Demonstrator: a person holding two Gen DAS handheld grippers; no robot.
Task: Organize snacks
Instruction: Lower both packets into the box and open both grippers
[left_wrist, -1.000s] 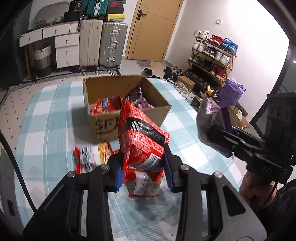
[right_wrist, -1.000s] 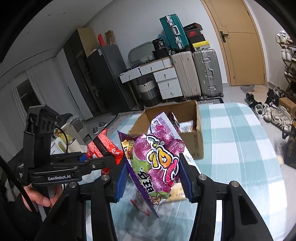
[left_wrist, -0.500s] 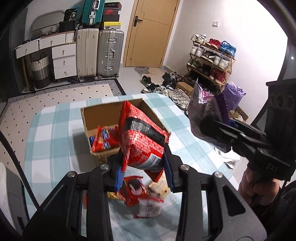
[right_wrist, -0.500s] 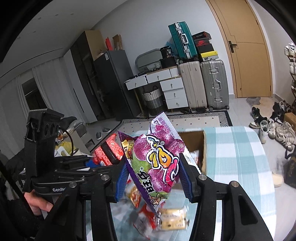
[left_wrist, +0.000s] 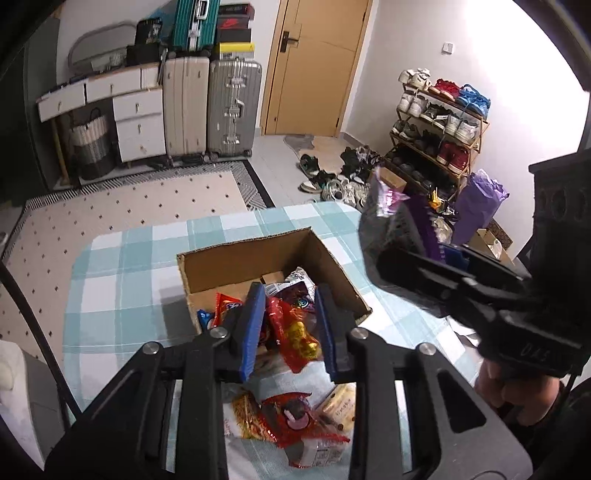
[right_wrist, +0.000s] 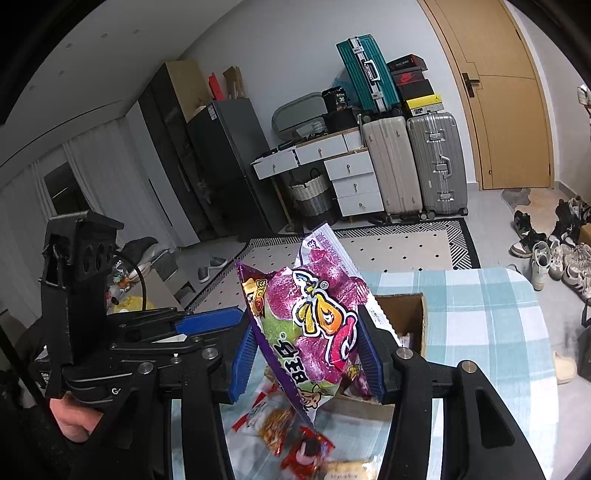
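Note:
An open cardboard box (left_wrist: 236, 258) stands on the checked tablecloth with several snack packs inside. My left gripper (left_wrist: 290, 328) hangs open and empty above the box's near edge; a red snack bag (left_wrist: 295, 332) lies in the box below it. My right gripper (right_wrist: 306, 350) is shut on a purple snack bag (right_wrist: 314, 317) and holds it above the table. That purple bag (left_wrist: 388, 221) also shows at the right of the left wrist view. More loose snack packs (left_wrist: 291, 421) lie on the cloth in front of the box.
The table with the checked cloth (left_wrist: 122, 280) ends just past the box. Suitcases (left_wrist: 232, 107), a drawer unit (left_wrist: 140, 122) and a shoe rack (left_wrist: 439, 125) stand on the floor beyond. The box also shows behind the purple bag in the right wrist view (right_wrist: 406, 317).
My left gripper has opened and let go of the red snack bag, which now lies in the box. Both grippers have risen. The right gripper still holds the purple bag.

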